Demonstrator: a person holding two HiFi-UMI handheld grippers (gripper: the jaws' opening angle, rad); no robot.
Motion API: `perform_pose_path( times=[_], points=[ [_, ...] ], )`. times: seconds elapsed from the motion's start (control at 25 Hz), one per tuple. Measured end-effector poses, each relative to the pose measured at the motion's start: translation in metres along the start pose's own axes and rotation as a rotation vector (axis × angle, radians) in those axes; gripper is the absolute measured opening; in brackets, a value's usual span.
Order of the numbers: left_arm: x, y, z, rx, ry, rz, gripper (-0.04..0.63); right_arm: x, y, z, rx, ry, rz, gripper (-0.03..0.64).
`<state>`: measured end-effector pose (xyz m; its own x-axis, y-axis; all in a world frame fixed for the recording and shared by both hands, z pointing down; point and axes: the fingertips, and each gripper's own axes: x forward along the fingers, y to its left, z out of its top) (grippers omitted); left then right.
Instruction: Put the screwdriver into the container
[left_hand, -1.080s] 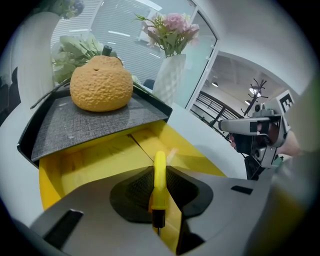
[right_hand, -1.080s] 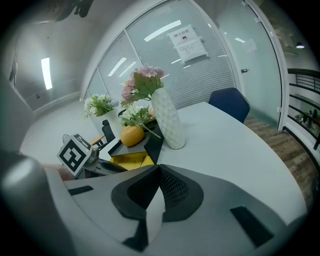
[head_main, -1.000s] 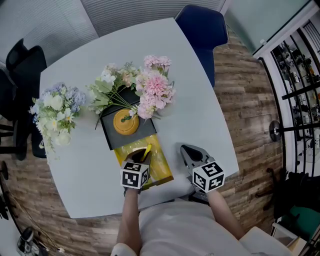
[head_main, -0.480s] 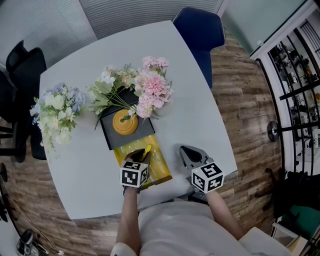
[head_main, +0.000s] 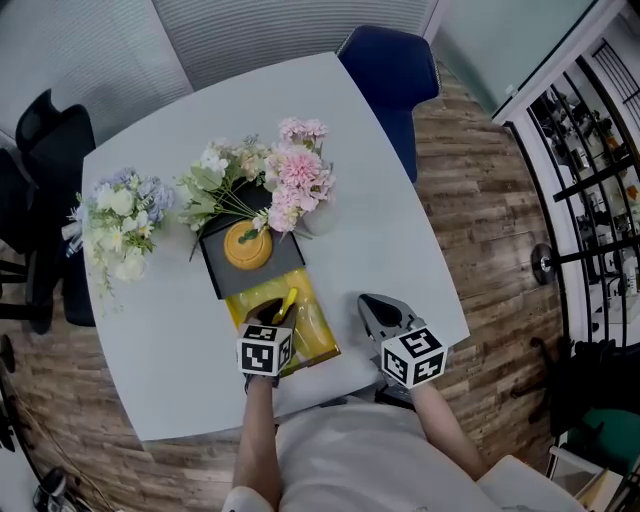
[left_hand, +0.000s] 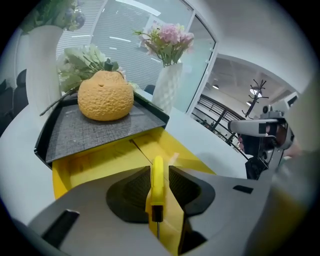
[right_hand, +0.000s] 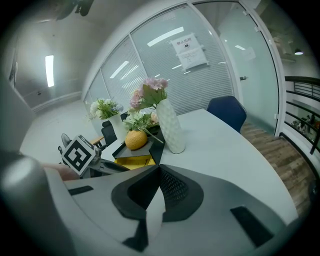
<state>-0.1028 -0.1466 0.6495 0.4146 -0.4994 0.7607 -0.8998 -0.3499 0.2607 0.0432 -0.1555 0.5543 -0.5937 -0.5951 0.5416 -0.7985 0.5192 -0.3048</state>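
Observation:
A yellow-handled screwdriver stands between the pads of my left gripper, its thin shaft pointing back toward the camera. The jaws are opening, and a gap shows on the right side of the handle. Under it lies the yellow container. In the head view my left gripper hovers over the near end of the container, with the screwdriver sticking out ahead. My right gripper rests on the table to the right, shut and empty; its jaws meet at the tips.
A black tray with an orange fruit adjoins the container's far side. Pink flowers in a white vase stand behind it. A pale bouquet sits far left. A blue chair is beyond the table.
The head view has shifted slightly. Both grippers keep their places, the left one still over the yellow container with the screwdriver between its jaws.

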Motion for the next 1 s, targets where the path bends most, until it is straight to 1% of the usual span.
perform_pose_path(
  times=[0.12,0.28,0.4,0.68,0.8,1.0],
  points=[
    [-0.009,0.001,0.005,0.003,-0.029,0.018,0.112,-0.007,0.004,0.003,-0.011,-0.015,-0.001,0.015],
    [-0.025,-0.001,0.013,-0.007,-0.089,0.037,0.11,-0.015,0.01,0.008,-0.03,-0.039,-0.001,0.015],
    [-0.039,-0.001,0.018,-0.013,-0.126,0.052,0.101,-0.02,0.017,0.016,-0.051,-0.068,0.003,0.015],
    [-0.073,-0.006,0.023,0.006,-0.205,0.08,0.067,-0.033,0.041,0.032,-0.073,-0.129,0.032,0.015],
    [-0.088,-0.01,0.03,0.006,-0.244,0.083,0.063,-0.04,0.051,0.04,-0.092,-0.157,0.041,0.015],
    [-0.112,-0.017,0.036,0.009,-0.307,0.085,0.052,-0.048,0.061,0.039,-0.104,-0.178,0.043,0.015]
  ],
)
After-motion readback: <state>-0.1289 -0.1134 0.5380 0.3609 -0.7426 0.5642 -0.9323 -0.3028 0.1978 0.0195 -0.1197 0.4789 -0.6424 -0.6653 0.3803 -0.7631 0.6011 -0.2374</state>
